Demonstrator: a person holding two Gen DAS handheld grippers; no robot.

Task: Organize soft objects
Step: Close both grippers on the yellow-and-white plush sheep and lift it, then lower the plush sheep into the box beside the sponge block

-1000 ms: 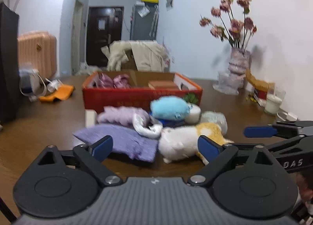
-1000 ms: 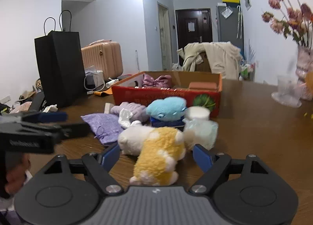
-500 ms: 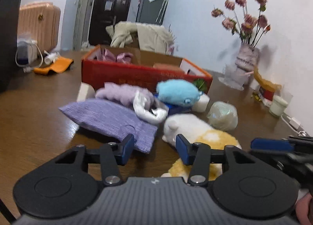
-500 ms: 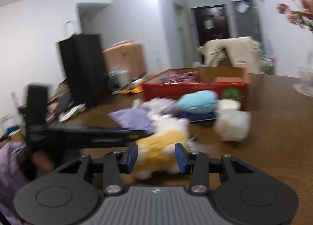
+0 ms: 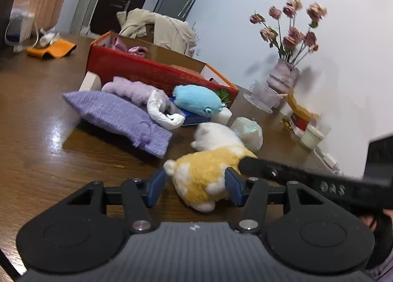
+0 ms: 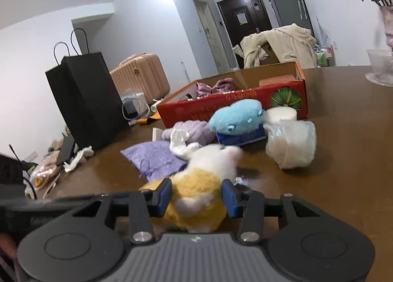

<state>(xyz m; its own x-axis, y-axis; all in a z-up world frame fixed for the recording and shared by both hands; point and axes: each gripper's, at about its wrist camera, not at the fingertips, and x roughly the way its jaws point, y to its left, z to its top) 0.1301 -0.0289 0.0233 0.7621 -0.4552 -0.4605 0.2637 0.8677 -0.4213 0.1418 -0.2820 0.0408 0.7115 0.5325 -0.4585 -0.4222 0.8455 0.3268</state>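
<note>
We see the yellow-and-white plush toy (image 6: 196, 198) low over the wooden table (image 6: 343, 159), long axis pointing ahead toward the red cardboard box (image 6: 233, 106). Our right gripper (image 6: 196, 196) pinches its rump; our left gripper (image 5: 194, 185) brackets it half-open, contact unclear.

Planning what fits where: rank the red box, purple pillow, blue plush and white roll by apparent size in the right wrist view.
1. red box
2. purple pillow
3. blue plush
4. white roll
Pillow versus plush is unsure, since the pillow lies nearer the camera.
</note>
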